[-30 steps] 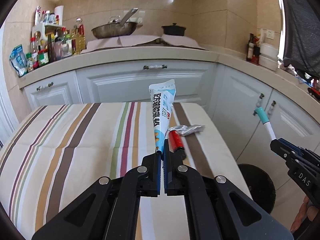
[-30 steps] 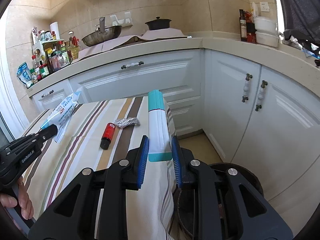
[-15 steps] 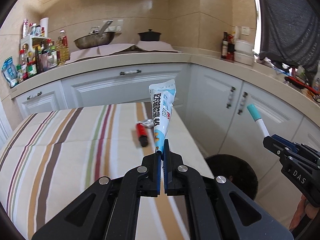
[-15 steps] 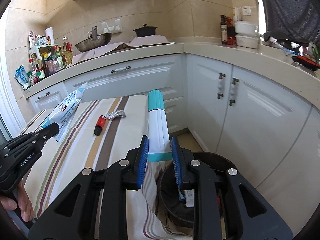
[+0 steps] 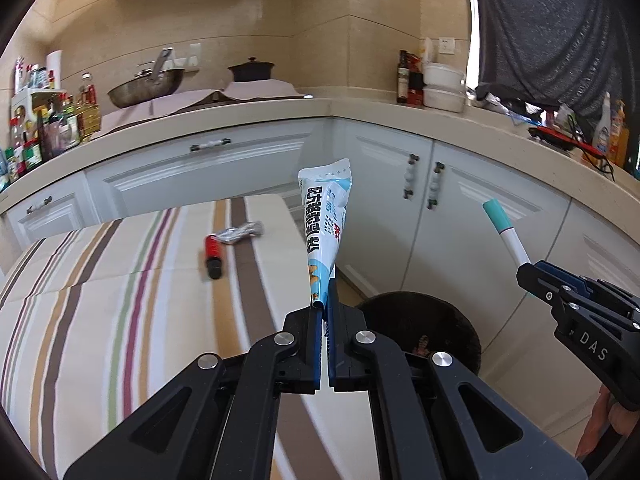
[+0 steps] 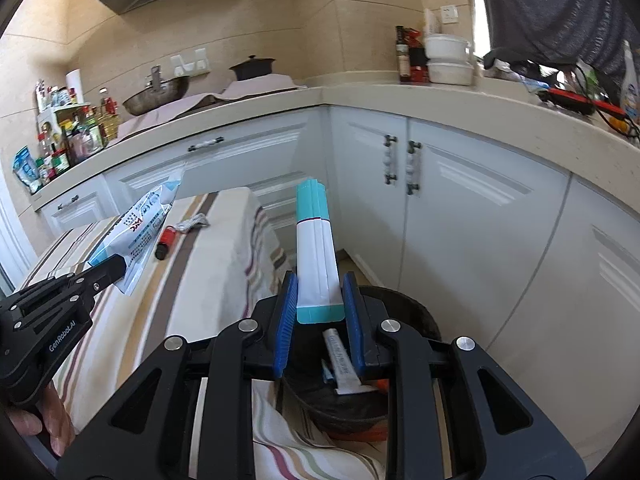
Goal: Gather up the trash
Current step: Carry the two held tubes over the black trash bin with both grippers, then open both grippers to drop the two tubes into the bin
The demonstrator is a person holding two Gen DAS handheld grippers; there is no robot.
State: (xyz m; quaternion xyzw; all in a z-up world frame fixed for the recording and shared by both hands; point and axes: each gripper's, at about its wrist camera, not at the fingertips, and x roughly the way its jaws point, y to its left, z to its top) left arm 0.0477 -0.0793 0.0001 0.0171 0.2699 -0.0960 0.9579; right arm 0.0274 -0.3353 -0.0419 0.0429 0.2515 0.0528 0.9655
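My left gripper (image 5: 324,312) is shut on a blue and white snack wrapper (image 5: 326,224), held upright over the table's right edge. It also shows in the right wrist view (image 6: 140,228). My right gripper (image 6: 318,300) is shut on a white and teal box (image 6: 318,248), above the dark round trash bin (image 6: 420,316). The bin (image 5: 420,320) stands on the floor beside the table and holds a tube and scraps. A red and black lighter (image 5: 213,254) and a silver foil piece (image 5: 240,232) lie on the striped tablecloth (image 5: 100,300).
White cabinets (image 5: 460,208) and a beige counter (image 5: 380,114) wrap round the back and right. A wok (image 5: 146,88), a black pot (image 5: 251,71) and bottles (image 5: 48,128) stand on the counter. The right gripper shows at the right of the left wrist view (image 5: 532,272).
Both grippers have swung right, from over the table toward the bin, keeping hold of the wrapper and the box. The bin's inside has come into view under the right gripper.
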